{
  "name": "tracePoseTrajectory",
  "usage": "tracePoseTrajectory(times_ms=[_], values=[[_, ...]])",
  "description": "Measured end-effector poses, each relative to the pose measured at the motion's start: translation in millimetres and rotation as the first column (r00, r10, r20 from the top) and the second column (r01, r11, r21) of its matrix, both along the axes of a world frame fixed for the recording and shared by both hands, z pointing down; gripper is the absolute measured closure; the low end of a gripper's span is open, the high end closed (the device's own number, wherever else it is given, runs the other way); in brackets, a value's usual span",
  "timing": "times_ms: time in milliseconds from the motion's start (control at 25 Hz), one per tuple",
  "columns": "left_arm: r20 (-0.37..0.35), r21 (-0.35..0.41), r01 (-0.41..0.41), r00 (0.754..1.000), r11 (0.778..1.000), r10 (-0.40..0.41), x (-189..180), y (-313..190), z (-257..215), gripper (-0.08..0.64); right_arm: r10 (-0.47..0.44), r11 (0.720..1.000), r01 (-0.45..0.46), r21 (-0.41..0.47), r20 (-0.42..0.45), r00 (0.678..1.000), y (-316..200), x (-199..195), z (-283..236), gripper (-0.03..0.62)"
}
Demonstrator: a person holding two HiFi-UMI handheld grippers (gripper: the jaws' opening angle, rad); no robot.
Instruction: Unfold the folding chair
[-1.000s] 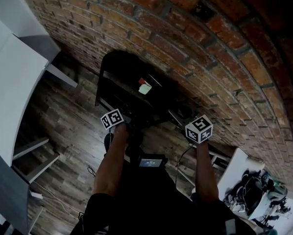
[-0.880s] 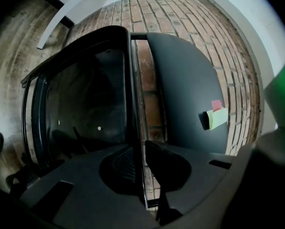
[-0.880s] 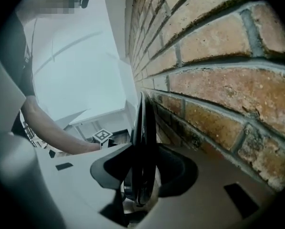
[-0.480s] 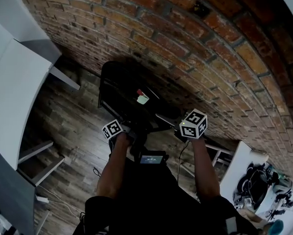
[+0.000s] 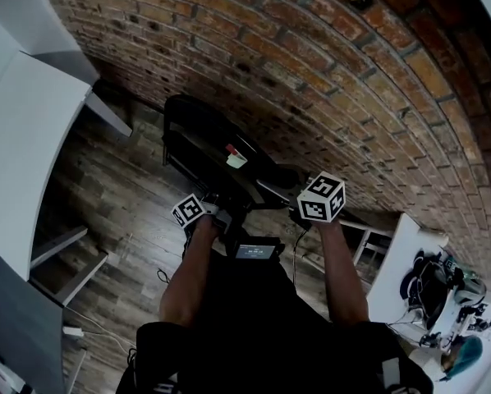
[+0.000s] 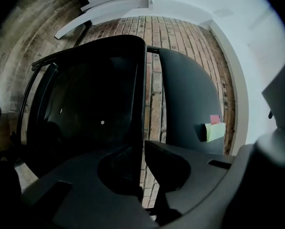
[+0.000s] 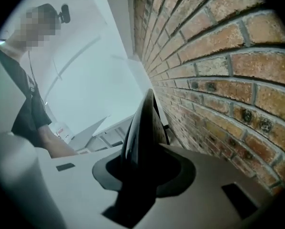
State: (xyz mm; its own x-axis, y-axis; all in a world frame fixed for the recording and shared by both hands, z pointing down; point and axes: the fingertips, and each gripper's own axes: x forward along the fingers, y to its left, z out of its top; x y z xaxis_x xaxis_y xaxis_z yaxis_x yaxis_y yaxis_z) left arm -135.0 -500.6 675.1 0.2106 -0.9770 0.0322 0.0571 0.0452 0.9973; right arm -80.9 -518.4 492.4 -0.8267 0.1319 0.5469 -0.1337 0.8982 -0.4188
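The left gripper [image 6: 143, 149] clamps a panel edge of the folding chair [image 5: 203, 134]. The right gripper [image 7: 141, 163] has just been closing its jaws on another edge (thin, glossy). Uneven pulling may dislodge either grip.

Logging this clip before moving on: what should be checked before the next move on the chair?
1. Left gripper shut on the chair panel's edge: ok.
2. Right gripper grip: a chair edge stands between its fingers, which have just been closing; firm hold: cannot tell.
3. Room behind the chair: brick wall looks close: cannot tell.
4. Sticky notes clear of both grippers: ok.
5. Chair legs planted on the floor: cannot tell, too dark.
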Motion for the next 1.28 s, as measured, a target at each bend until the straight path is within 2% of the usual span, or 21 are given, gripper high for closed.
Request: tracePoseTrajectory(times_ms=[280, 600, 880, 1160, 1280], values=[[0.014, -0.004, -0.032, 0.999, 0.999, 0.032, -4.7, 28.3, 0.6, 0.537, 0.001, 0.999, -0.001, 0.045, -0.009, 1.000, 36.0, -8.1, -4.1, 0.479], [0.068, -0.004, -0.014, 0.998, 1.000, 0.015, -12.3, 68.6, 2.1, 0.537, 0.001, 0.997, 0.001, 0.076, -0.021, 1.000, 86.6, -18.5, -4.3, 0.477], [0.069, 0.014, -0.017, 0.997, 1.000, 0.016, -9.8, 103.0, 2.9, 0.535, 0.004, 0.995, -0.001, 0.099, -0.035, 0.999, 128.2, -18.2, -5.2, 0.472], [0.082, 0.003, -0.036, 0.996, 0.999, 0.036, 6.5, 142.8, 5.2, 0.535, 0.049, 0.988, -0.042, 0.148, -0.047, 0.998, 174.5, -2.9, -6.5, 0.476], [0.080, -0.017, -0.076, 0.994, 0.997, 0.077, 18.1, 163.5, 6.5, 0.535, 0.096, 0.987, -0.089, 0.134, -0.047, 0.994, 195.9, 8.3, -3.8, 0.476]])
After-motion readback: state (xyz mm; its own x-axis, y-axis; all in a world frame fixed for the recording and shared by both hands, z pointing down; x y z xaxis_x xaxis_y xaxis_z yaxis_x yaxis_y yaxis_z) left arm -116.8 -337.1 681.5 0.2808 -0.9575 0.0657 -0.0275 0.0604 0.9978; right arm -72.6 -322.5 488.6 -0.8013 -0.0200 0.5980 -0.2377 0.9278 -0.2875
